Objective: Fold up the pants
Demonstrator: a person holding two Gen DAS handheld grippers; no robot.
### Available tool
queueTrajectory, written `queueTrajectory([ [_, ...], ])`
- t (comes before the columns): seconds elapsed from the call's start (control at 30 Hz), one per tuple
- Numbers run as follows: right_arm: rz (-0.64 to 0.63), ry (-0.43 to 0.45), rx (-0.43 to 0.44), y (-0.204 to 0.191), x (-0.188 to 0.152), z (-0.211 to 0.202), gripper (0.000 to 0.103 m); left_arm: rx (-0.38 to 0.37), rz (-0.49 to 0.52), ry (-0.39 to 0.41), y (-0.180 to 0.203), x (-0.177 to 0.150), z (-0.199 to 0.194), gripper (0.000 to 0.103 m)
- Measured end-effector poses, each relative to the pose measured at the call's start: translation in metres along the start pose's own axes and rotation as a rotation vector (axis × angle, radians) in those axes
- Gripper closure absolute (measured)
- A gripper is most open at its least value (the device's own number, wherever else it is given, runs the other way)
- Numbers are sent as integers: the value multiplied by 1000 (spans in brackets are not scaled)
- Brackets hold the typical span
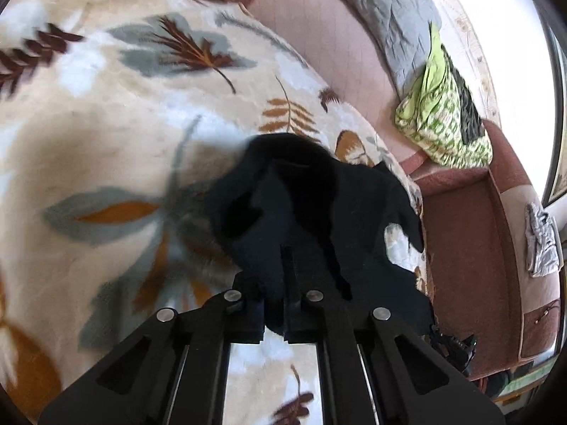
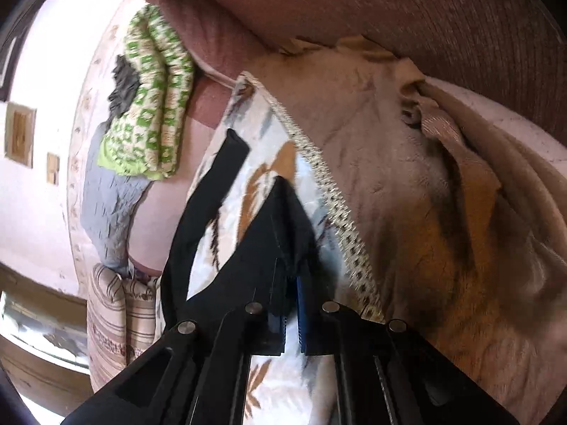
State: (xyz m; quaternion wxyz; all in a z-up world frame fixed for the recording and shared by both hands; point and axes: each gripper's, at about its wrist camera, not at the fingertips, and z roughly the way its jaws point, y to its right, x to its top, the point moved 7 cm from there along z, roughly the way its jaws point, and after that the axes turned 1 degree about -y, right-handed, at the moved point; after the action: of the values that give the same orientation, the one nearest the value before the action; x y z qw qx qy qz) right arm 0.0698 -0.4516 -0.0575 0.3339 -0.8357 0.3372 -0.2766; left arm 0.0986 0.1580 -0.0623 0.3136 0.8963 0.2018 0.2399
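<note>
Both grippers clench black pants [image 1: 319, 205] over a leaf-print blanket [image 1: 106, 124] on a sofa: the left gripper [image 1: 285, 258] bites bunched fabric that drapes ahead of its fingers, and the right gripper [image 2: 290, 265] pinches what appears to be a hem or waistband edge. The fold calls for level hands, cloth taut and edges matched before lowering.

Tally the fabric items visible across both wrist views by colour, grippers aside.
Black: 1, pants, clamped in both grippers
Cream leaf-print: 1, blanket
Green-patterned: 1, folded cloth
Grey: 1, crinkled cloth
Striped: 1, pillow
White-grey: 1, small cloth on sofa arm
Total: 6
</note>
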Motion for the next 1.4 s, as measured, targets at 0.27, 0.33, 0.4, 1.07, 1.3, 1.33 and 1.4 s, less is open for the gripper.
queueTrajectory([
  [0.27, -43, -195, 53, -5, -73, -20, 100, 49, -60, 64, -50, -19, -103, 99],
  [0.33, -74, -234, 59, -12, -89, -15, 100, 76, -84, 91, -71, -15, -121, 99],
  [0.4, -127, -248, -1, -16, -96, -7, 100, 110, -99, 114, -87, -11, -125, 99],
  [1.07, -343, -28, 73, -139, -67, 60, 53, -142, -285, -63, -44, -42, -82, 38],
  [1.3, -334, -28, 77, -135, -70, 53, 53, -82, -348, -164, -53, -62, -35, 38],
  [1.33, -318, -23, 73, -131, -68, 50, 50, -80, -360, -157, -54, -62, -33, 38],
  [1.4, -288, -17, 72, -126, -65, 49, 49, -81, -373, -152, -53, -61, -33, 33],
])
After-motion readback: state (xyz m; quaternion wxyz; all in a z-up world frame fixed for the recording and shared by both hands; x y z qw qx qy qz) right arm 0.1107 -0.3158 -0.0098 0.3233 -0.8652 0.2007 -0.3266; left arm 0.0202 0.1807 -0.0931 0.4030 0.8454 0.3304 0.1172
